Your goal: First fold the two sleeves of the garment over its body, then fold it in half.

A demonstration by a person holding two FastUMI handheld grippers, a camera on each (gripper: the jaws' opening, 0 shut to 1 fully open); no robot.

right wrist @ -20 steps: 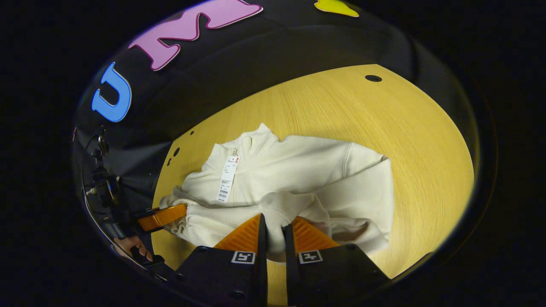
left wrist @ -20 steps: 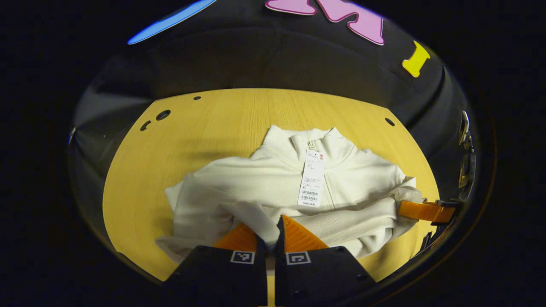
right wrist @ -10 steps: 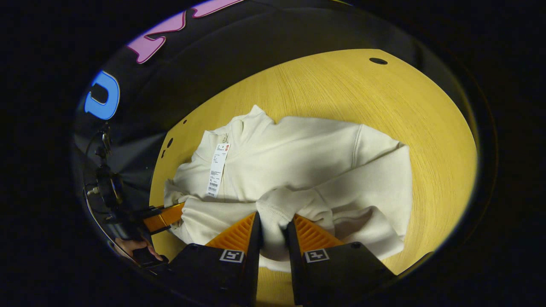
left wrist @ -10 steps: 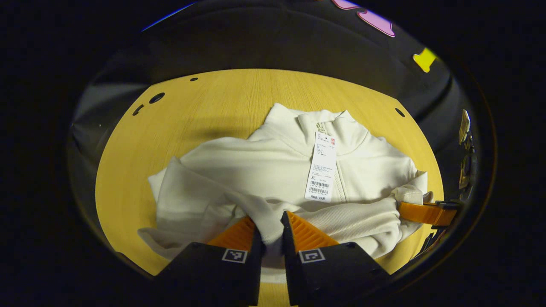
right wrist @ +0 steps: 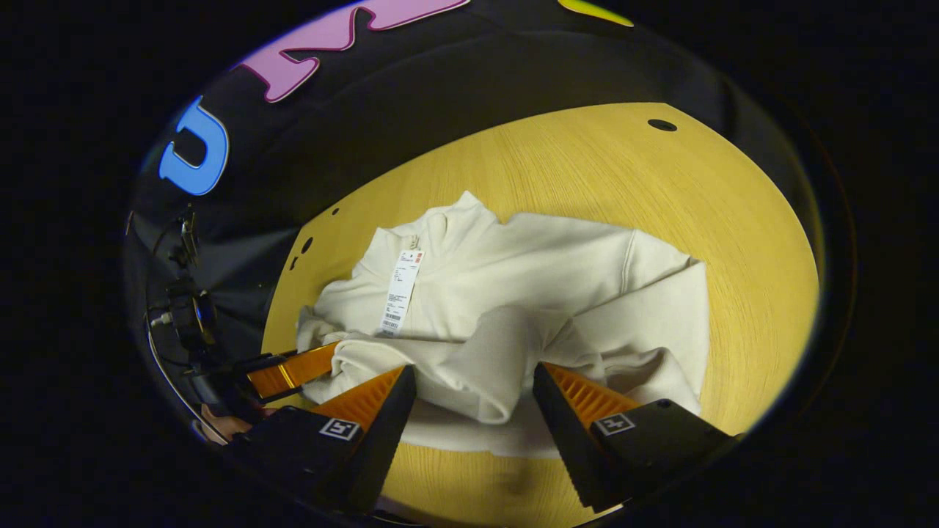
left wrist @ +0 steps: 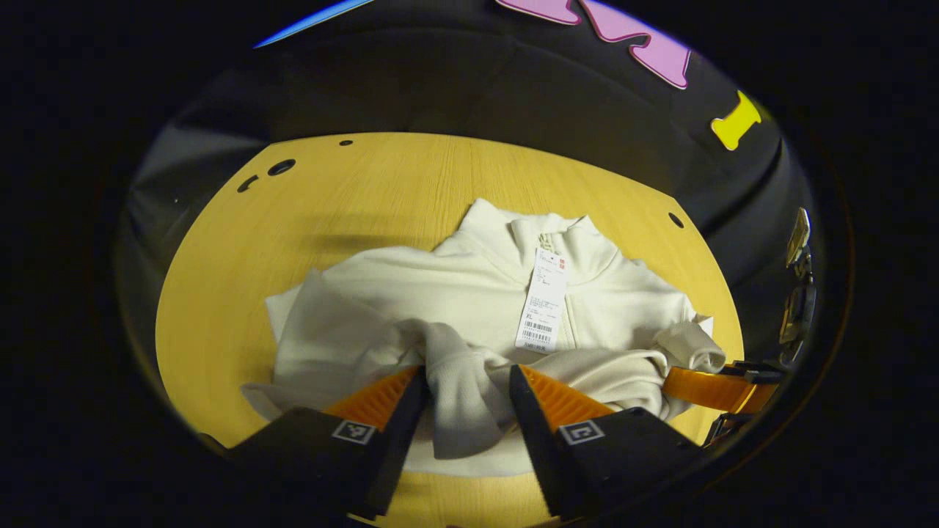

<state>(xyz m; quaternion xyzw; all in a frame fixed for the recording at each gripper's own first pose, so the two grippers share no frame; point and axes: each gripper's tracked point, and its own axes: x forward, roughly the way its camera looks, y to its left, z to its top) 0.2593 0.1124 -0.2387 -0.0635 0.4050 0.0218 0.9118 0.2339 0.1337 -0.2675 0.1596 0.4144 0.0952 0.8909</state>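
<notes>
Both claws spread: left claw (left wrist: 462, 385) and right claw (right wrist: 475, 385) each straddle bunched sleeve cuff, not pinching. Cream garment (right wrist: 513, 293) lies mid-desk (right wrist: 587, 169), sleeves crossed over body, tag (left wrist: 543, 301) up.

One cream garment (left wrist: 469, 301) with two sleeves folded across its body lies on one wooden table (left wrist: 381, 183), bearing one hanging paper tag (left wrist: 544, 301) (below the collar at 12 o'clock), with two tools at hand: left tool (left wrist: 463, 381), right tool (right wrist: 475, 381).
</notes>
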